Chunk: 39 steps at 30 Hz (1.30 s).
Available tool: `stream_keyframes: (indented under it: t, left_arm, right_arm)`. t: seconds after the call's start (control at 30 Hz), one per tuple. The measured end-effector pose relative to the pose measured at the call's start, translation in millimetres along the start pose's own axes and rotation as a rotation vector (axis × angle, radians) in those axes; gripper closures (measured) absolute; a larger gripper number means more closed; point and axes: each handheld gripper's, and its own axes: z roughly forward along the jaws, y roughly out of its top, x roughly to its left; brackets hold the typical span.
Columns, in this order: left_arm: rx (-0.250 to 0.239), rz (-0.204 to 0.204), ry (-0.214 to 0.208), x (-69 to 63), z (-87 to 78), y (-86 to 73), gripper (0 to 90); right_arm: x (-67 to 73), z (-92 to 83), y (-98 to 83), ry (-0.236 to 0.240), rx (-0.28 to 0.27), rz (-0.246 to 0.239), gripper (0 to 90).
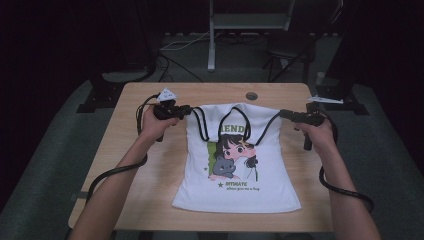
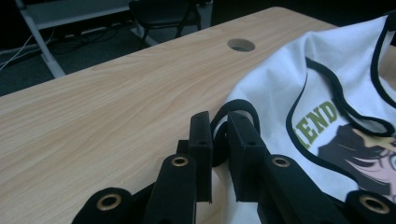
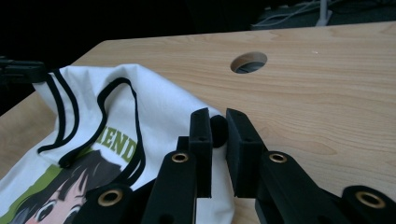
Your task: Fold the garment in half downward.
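I have my left gripper (image 2: 219,135) with its jaws clamped on the black-trimmed left strap (image 2: 236,109) of the white tank top (image 1: 239,165), pinching the folded trim between the pads. My right gripper (image 3: 218,135) has its jaws closed tight on the right strap (image 3: 218,129) the same way. The top lies flat on the wooden worktop (image 1: 150,170), printed side up, hem towards me, its straps pulled outward between my hands.
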Motion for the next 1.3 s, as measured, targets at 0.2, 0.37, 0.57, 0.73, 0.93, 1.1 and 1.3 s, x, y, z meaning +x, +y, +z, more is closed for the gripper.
stream_keyframes:
  t: [0.2,0.37,0.57,0.73,0.93,1.1,1.3]
  left_arm:
    - [0.001,0.033,-0.011,-9.4,-13.9,-9.9,80.8]
    - [0.007,0.042,-0.013,-12.8,-19.5,-15.0,80.7]
    - [0.037,0.059,-0.027,-21.4,-26.3,-28.1,80.1]
    - [0.093,0.102,-0.043,-31.6,-30.9,-47.4,79.5]
    - [0.162,0.127,-0.061,-39.7,-28.5,-63.2,79.5]
    - [0.209,0.126,-0.08,-41.5,-26.5,-67.2,79.4]
    - [0.239,0.125,-0.089,-40.6,-25.3,-70.2,79.0]
  right_arm:
    - [6.6,-15.4,-5.8,0.014,-0.004,-0.056,81.6]
    - [12.0,-26.0,-14.3,0.013,0.013,-0.086,81.5]
    - [17.8,-35.1,-28.8,0.01,0.048,-0.115,81.5]
    - [23.0,-40.6,-46.8,-0.012,0.129,-0.168,81.4]
    - [26.0,-40.3,-64.0,-0.035,0.208,-0.197,81.3]
    - [26.7,-38.0,-71.6,-0.053,0.255,-0.212,81.2]
    - [27.3,-38.2,-73.2,-0.063,0.275,-0.221,80.7]
